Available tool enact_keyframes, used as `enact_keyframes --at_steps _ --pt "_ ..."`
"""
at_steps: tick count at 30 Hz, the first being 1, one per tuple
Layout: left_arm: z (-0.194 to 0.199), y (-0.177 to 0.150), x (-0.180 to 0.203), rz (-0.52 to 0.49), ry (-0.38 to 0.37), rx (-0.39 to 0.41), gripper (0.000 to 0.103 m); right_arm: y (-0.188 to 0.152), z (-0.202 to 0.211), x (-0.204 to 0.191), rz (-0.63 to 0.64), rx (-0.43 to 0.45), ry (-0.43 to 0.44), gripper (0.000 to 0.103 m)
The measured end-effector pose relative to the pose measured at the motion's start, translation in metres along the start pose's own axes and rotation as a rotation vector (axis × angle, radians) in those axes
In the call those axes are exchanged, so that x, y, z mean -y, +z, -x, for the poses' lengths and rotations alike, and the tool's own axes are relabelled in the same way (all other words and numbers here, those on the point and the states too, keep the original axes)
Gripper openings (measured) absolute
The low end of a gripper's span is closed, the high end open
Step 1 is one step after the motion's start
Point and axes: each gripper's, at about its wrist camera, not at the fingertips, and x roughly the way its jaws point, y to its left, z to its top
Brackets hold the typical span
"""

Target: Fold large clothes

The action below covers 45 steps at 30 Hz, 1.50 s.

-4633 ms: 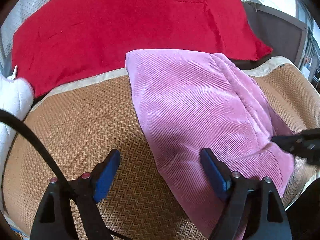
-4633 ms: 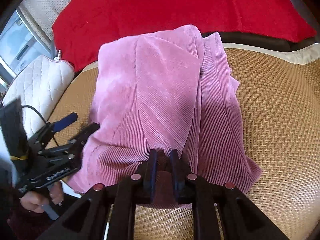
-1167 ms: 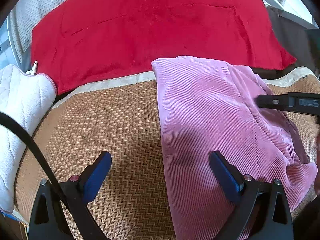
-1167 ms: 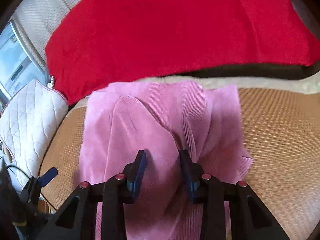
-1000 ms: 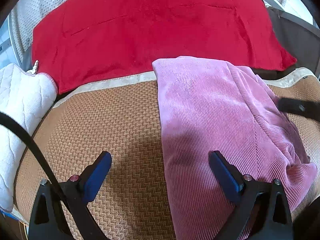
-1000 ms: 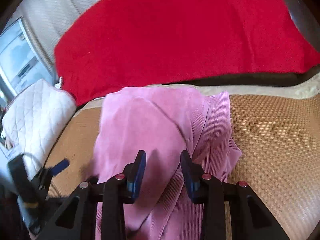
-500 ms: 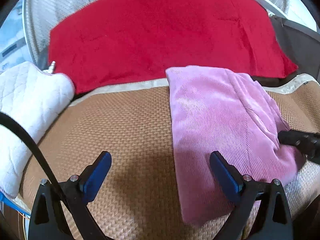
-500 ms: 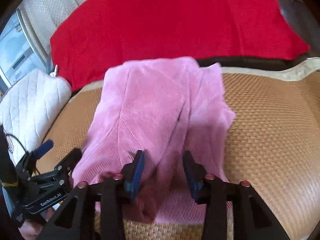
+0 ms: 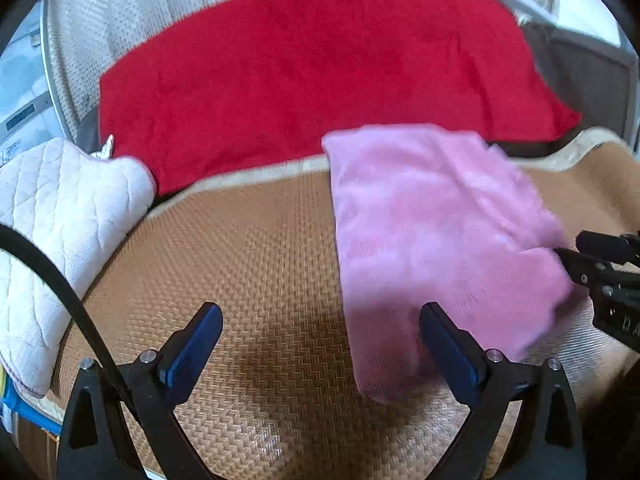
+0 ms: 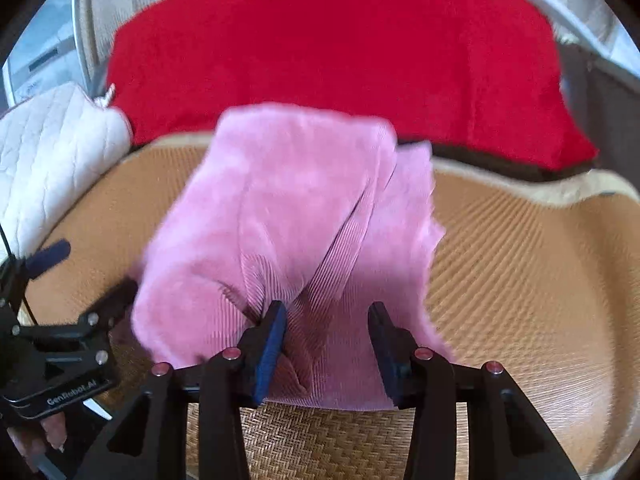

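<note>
Pink corduroy garment (image 10: 296,216), one; two claws

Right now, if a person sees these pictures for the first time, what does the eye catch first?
First comes the big red blanket draped over the sofa back. In front of it, a folded pink corduroy garment lies on the woven tan mat. The right tongs stand open over its near edge. The left tongs are open wide at its left edge, and a white quilted cushion sits far left.

left tool (image 9: 320,344) jaws wide apart, right tool (image 10: 326,344) jaws parted
</note>
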Motion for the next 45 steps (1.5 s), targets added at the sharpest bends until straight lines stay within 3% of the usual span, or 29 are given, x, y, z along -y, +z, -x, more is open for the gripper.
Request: enact_keyframes --at_steps 7,13,36,45 --pt "0.078 0.015 -0.009 -0.011 0.041 0.159 0.099 0.016 0.067 -0.014 0.058 0.191 -0.075 0.053" --pt "0.120 0.024 -0.016 -0.007 0.063 0.226 0.099 0.023 0.121 -0.020 0.087 0.298 -0.130 0.054" --pt "0.188 0.034 -0.028 0.072 0.108 0.320 0.099 0.009 0.205 -0.027 -0.004 0.347 -0.148 0.059" --pt "0.222 0.039 -0.027 0.078 0.098 0.392 0.099 0.008 0.232 -0.029 0.018 0.413 -0.174 0.059"
